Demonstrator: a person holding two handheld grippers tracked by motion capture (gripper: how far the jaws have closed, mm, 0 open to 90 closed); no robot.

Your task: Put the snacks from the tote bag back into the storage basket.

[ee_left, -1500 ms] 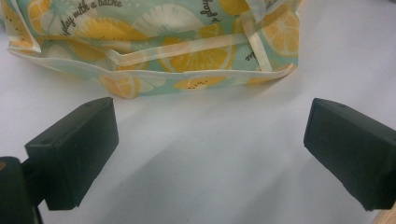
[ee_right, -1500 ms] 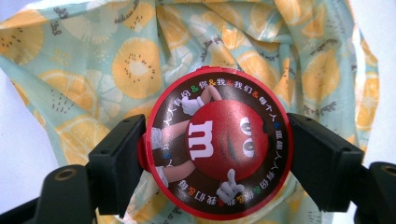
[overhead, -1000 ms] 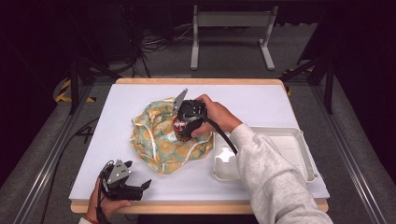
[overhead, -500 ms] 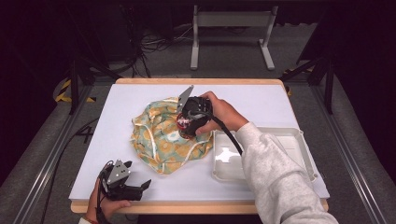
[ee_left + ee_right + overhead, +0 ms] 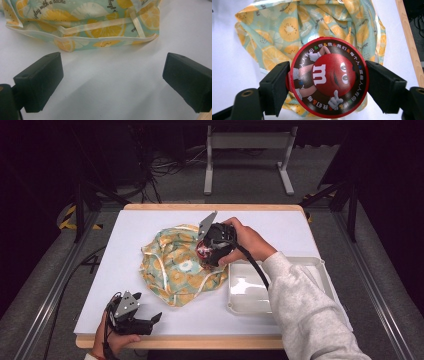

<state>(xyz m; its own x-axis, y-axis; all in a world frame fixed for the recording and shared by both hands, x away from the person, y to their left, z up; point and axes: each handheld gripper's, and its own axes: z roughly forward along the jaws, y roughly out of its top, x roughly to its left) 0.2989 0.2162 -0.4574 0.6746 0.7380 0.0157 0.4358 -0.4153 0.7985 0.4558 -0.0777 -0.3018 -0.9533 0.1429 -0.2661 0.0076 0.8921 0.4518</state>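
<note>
A crumpled cloth bag (image 5: pixel 175 265) printed with orange and lemon slices lies in the middle of the white table (image 5: pixel 150 220). My right gripper (image 5: pixel 327 82) hangs above its right part, shut on a round red candy tin (image 5: pixel 328 80) with a red cartoon figure on its lid; in the high view the tin (image 5: pixel 204 253) peeks out below that gripper (image 5: pixel 207 255). My left gripper (image 5: pixel 150 320) rests at the table's front left edge, open, nothing between its jaws. Ahead of the left gripper (image 5: pixel 112 77) lies the bag's (image 5: pixel 100 22) near hem.
A shallow white tray (image 5: pixel 320 270) stands at the right of the table, partly behind the person's grey sleeve (image 5: pixel 300 310). The wooden table edge (image 5: pixel 200 342) runs along the front. Dark floor and a metal stand (image 5: pixel 247 155) lie beyond the far edge.
My right gripper has lifted with the tin and drifted a little to the right, over the bag's right side. The left gripper has stayed put.
</note>
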